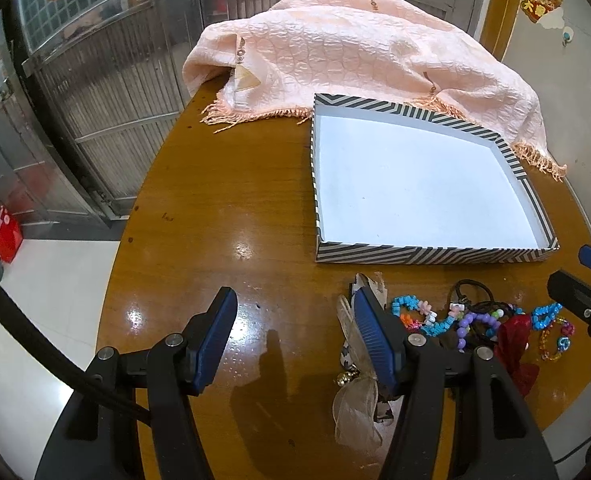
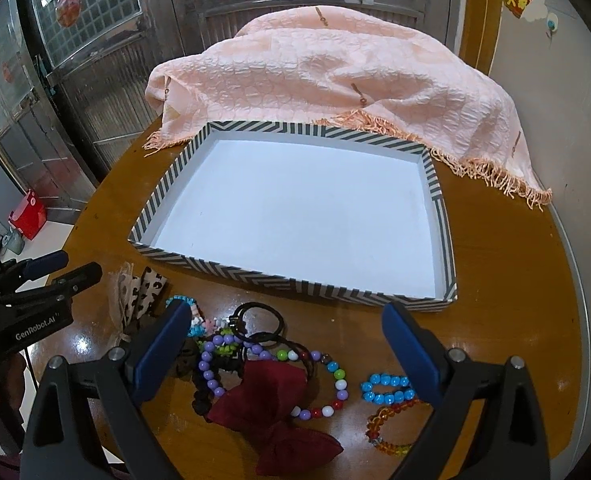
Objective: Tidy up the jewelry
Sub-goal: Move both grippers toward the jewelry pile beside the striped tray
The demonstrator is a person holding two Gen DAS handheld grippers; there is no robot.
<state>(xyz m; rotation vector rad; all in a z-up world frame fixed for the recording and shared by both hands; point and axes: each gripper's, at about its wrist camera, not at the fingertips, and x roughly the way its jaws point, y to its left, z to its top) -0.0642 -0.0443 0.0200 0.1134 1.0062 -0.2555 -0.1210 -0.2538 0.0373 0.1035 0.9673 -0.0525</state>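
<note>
Right tool [image 2: 285,350] hangs wide open over the jewelry heap, holding nothing; its blue pads bracket the dark hair ties [image 2: 257,322] and the bead bracelet [image 2: 323,380], which looks like a line-up for a first pick. Left tool [image 1: 293,336] is also spread wide and empty, with bare table [image 1: 215,216] between its pads and its right pad just in front of the gauze and leopard-print bows [image 1: 355,400].

All the jewelry lies loose on the near part of the table: a dark red bow [image 2: 279,412], blue beads [image 2: 387,390], an amber bead loop [image 2: 387,428], and a turquoise charm bracelet [image 1: 423,316]. Several pieces overlap, so lifting one may drag a neighbour.

Just beyond them sits the striped box [image 2: 295,278], its white floor bare, so none of the sorting is done yet. Its near wall stands between heap and floor, and each piece must be lifted over it. A pink fringed cloth [image 2: 335,80] drapes over the far rim. Room is free to the left of the box; on the right the table's curved edge comes close to the box corner, near a wall
</note>
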